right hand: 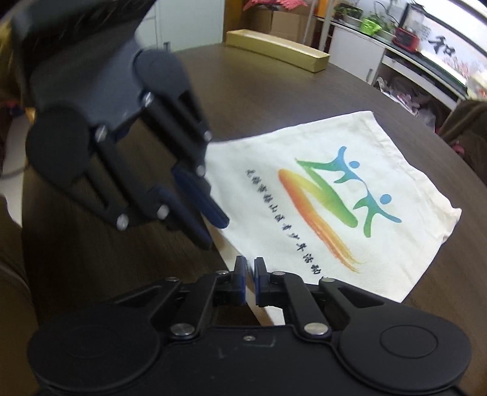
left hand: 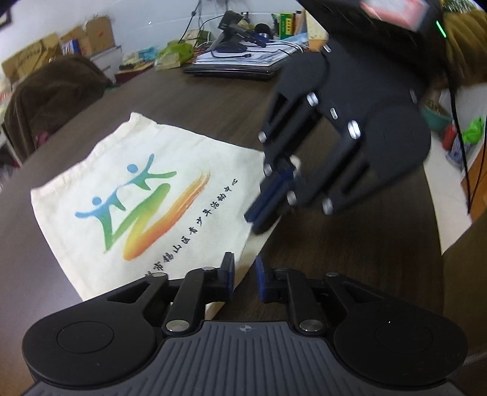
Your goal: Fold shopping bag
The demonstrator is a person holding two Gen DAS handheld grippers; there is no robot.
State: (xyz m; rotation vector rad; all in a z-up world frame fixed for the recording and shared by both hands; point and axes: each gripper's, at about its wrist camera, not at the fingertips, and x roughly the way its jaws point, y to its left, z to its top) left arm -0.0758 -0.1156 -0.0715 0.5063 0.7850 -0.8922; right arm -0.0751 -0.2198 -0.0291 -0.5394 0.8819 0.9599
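A cream canvas shopping bag [left hand: 146, 195] with a blue, green and orange logo and a line of dark characters lies flat on the dark wood table; it also shows in the right wrist view [right hand: 322, 201]. My left gripper [left hand: 245, 275] hovers over the bag's near edge, jaws a little apart, nothing between them; it also shows in the right wrist view [right hand: 210, 225]. My right gripper [right hand: 249, 278] is over the bag's edge, jaws nearly closed with a narrow empty gap; it also shows blurred in the left wrist view [left hand: 258, 216]. Both grippers are close together above the same edge.
The table [left hand: 188, 100] has a stack of papers and laptop [left hand: 237, 64], a green bag [left hand: 176, 54] and cables at its far end. A long gold box [right hand: 277, 50] lies across the table. A brown chair [left hand: 51, 94] stands at the side. Shelves with plants [right hand: 374, 24] stand beyond.
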